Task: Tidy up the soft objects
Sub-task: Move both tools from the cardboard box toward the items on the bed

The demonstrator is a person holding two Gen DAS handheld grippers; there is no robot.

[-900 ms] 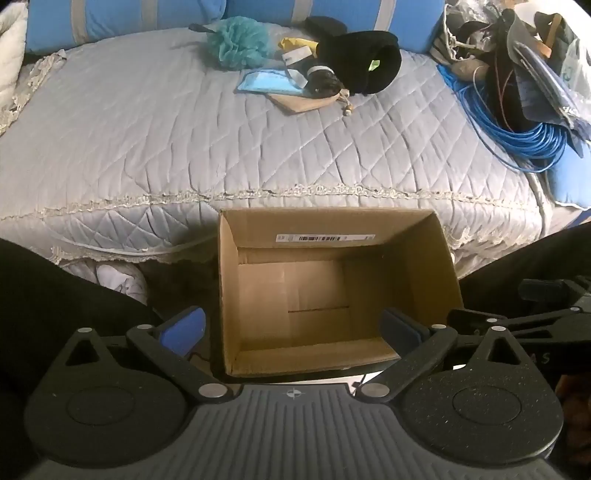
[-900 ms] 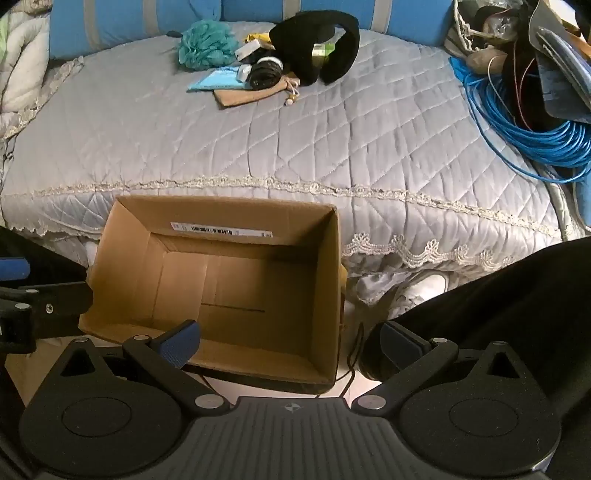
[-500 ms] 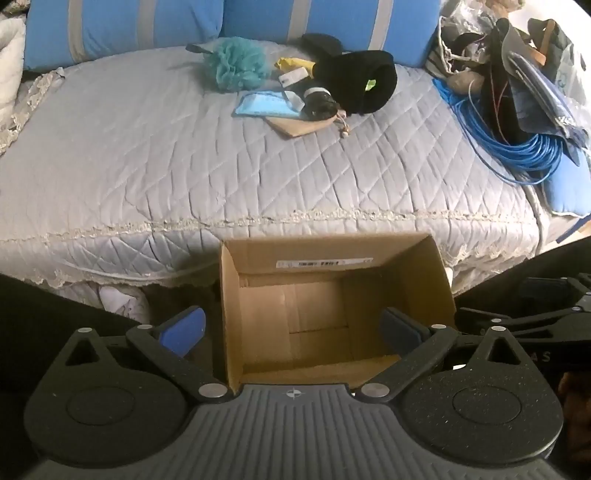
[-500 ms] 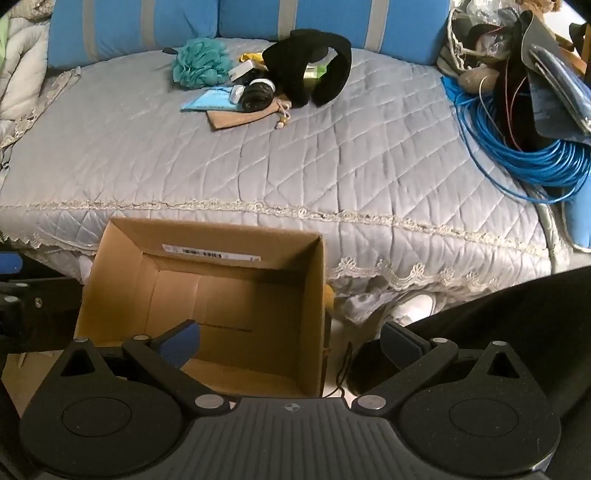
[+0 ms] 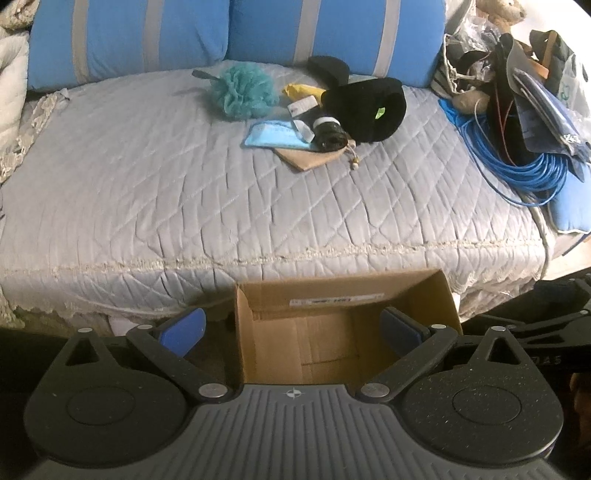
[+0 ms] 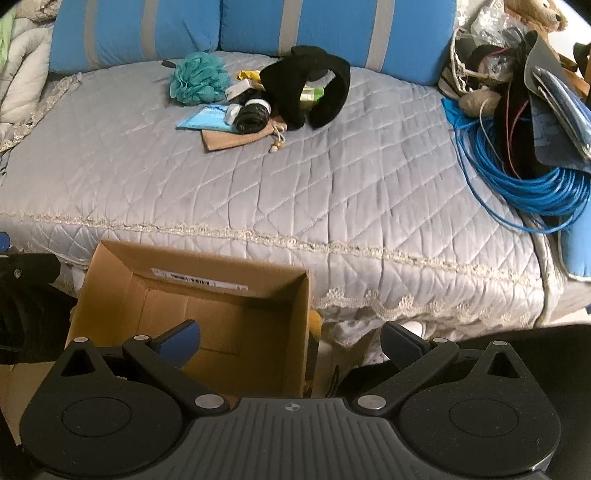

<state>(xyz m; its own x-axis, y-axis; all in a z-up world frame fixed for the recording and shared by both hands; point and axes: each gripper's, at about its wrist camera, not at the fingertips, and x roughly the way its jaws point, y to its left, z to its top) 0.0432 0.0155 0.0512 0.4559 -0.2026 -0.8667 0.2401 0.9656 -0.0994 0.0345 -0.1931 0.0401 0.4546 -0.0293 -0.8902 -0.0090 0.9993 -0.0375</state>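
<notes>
Cardboard box (image 5: 343, 332) lower, blue cable (image 5: 517, 162) aside

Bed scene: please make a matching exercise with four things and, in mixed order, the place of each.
Things:
1. bath pouf
2. cardboard box
3. blue cable coil
4. striped pillows

Places:
A. on the floor, against the bed's near edge
B. at the bed's right side
C. along the bed's far edge
D. on the quilt, left of the black items

Pairs: 1-D, 2-A, 3-B, 4-C
</notes>
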